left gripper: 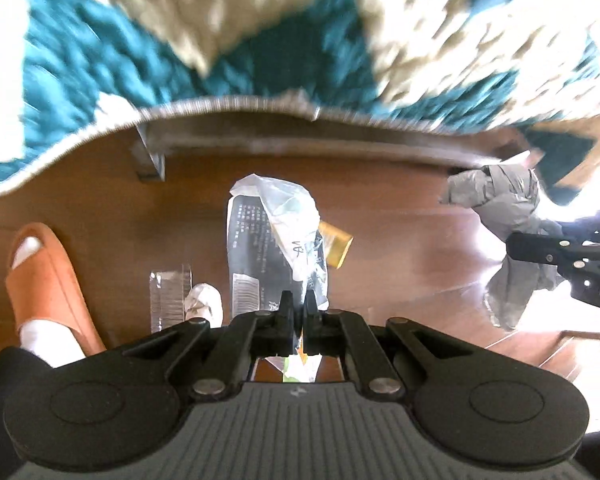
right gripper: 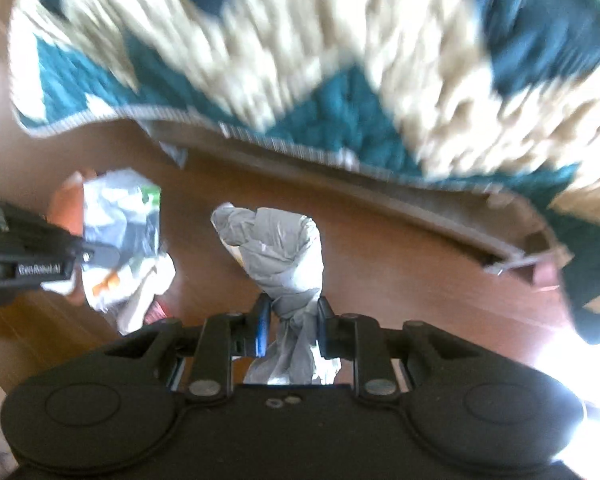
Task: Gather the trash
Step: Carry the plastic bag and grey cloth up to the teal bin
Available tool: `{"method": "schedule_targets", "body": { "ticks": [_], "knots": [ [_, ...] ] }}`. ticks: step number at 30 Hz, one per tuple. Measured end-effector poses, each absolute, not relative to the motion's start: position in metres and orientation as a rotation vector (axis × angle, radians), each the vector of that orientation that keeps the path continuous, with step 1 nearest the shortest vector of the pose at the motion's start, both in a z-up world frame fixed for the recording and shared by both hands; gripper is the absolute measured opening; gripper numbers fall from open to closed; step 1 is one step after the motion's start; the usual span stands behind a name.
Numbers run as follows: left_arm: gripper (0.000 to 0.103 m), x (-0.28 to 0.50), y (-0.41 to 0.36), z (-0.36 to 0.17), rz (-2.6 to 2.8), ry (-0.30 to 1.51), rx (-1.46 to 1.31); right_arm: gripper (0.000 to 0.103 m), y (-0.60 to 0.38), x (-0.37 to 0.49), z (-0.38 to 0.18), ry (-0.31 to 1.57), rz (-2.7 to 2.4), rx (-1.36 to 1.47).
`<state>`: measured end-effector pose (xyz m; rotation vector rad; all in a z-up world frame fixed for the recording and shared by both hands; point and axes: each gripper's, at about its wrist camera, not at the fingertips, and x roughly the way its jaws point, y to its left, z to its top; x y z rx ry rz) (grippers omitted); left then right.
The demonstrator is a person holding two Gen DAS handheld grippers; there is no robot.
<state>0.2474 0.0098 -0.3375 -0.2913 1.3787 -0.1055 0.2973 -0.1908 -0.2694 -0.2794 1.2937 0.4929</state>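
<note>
The teal and cream patterned rug point(left gripper: 260, 40) fills the far side of both views, its bound edge lying over the brown wooden floor point(left gripper: 100, 200). A dark wooden rail with a metal bracket point(left gripper: 152, 156) runs just under that edge.

Over the floor, the left gripper point(left gripper: 299, 304) has its fingers pressed together on a crumpled clear and black printed plastic wrapper point(left gripper: 276, 232), which hangs clear of the floor. To the right, the right gripper point(right gripper: 292, 312) pinches the knotted neck of a grey plastic bag point(right gripper: 276, 248), also held clear of the floor.

On the near left floor lie a clear plastic sleeve point(left gripper: 170, 296) and a small white crumpled tissue point(left gripper: 204, 300), beside a foot in an orange slipper point(left gripper: 48, 280). A small yellow packet point(left gripper: 336, 246) shows behind the wrapper; whether it is attached to it cannot be told.

The risks appear to lie in the grips. The slick wrapper is caught only by an edge and could slide out if swung. The bag's bunched neck could slip between the pads. The sleeve and tissue could be overlooked or trodden on.
</note>
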Motion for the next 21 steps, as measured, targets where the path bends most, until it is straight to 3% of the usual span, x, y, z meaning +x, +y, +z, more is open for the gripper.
{"method": "schedule_targets", "body": {
  "ticks": [9,21],
  "knots": [
    [0.003,0.205,0.025,-0.196,-0.144,1.117,-0.306,0.021,-0.183,0.246,-0.129,1.022,0.479,-0.23],
    [0.003,0.158,0.033,-0.045,-0.178,0.793,-0.26,0.021,-0.175,0.187,-0.005,0.755,0.432,-0.189]
  ]
}}
